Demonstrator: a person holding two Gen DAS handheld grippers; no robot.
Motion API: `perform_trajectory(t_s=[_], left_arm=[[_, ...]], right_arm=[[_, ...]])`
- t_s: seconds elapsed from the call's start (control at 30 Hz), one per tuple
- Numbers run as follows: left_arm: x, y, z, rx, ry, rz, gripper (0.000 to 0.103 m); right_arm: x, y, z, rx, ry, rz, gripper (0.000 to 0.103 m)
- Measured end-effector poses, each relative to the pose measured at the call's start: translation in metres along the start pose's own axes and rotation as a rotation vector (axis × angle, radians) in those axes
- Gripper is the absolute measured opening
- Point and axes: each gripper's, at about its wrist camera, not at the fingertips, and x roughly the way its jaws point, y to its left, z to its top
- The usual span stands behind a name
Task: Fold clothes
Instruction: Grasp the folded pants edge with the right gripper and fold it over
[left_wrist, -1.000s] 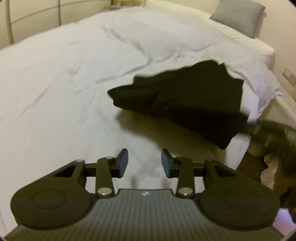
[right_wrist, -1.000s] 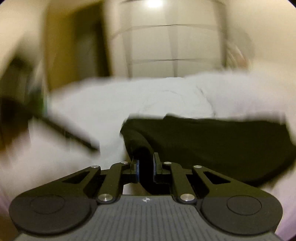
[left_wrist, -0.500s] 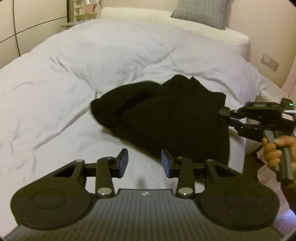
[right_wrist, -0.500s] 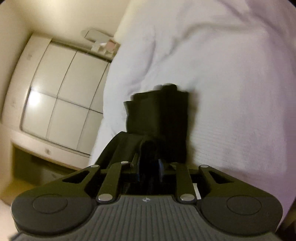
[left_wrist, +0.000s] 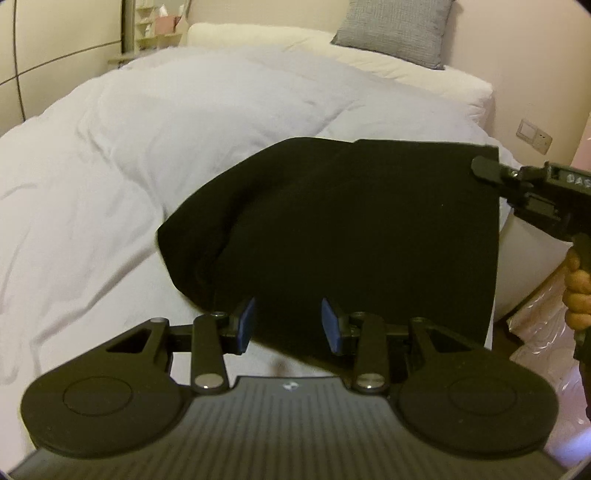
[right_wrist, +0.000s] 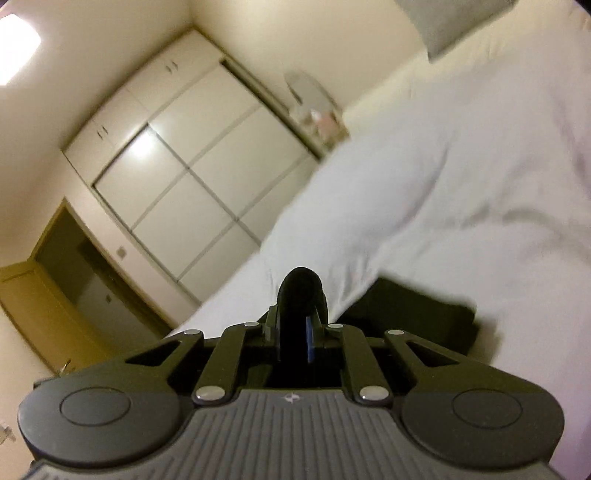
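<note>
A black garment (left_wrist: 351, 225) hangs lifted over the white bed (left_wrist: 147, 147), its top right corner pinched by my right gripper (left_wrist: 480, 168). My left gripper (left_wrist: 288, 325) is open, its blue pads (left_wrist: 246, 325) just in front of the garment's lower edge, not touching it. In the right wrist view my right gripper (right_wrist: 297, 325) is shut on a bunched fold of the black garment (right_wrist: 299, 291); more of it (right_wrist: 413, 314) lies on the bed below.
A grey pillow (left_wrist: 399, 29) lies at the head of the bed. A wall socket (left_wrist: 533, 134) is at right. Plastic bags (left_wrist: 535, 339) lie on the floor by the bed's right side. White wardrobe doors (right_wrist: 184, 166) stand beyond the bed.
My right gripper has lifted the garment's corner higher, spreading it out. My left gripper has moved closer to the garment's lower edge and stays open.
</note>
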Motion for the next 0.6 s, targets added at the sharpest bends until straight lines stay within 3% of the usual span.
perform_trajectory(t_s=[0.17, 0.23, 0.33, 0.43, 0.5, 0.6], left_arm=[[0.026, -0.007, 0.001, 0.007, 0.044, -0.011, 0.034], [0.030, -0.008, 0.000, 0.007, 0.054, -0.012, 0.034], [0.031, -0.008, -0.001, 0.009, 0.049, -0.026, 0.034], [0.034, -0.006, -0.003, 0.009, 0.052, -0.030, 0.034], [0.039, -0.007, -0.004, 0.004, 0.066, -0.018, 0.034], [0.034, -0.010, -0.009, 0.015, 0.072, -0.014, 0.034]], right_arm=[[-0.002, -0.059, -0.017, 0.165, 0.055, -0.160, 0.013], [0.000, -0.077, -0.026, 0.238, 0.038, -0.174, 0.013], [-0.008, -0.065, -0.019, 0.187, -0.037, -0.135, 0.012], [-0.004, -0.063, -0.022, 0.148, -0.031, -0.196, 0.011], [-0.007, -0.083, -0.041, 0.222, 0.000, -0.254, 0.011], [-0.009, -0.089, -0.046, 0.284, -0.005, -0.257, 0.018]])
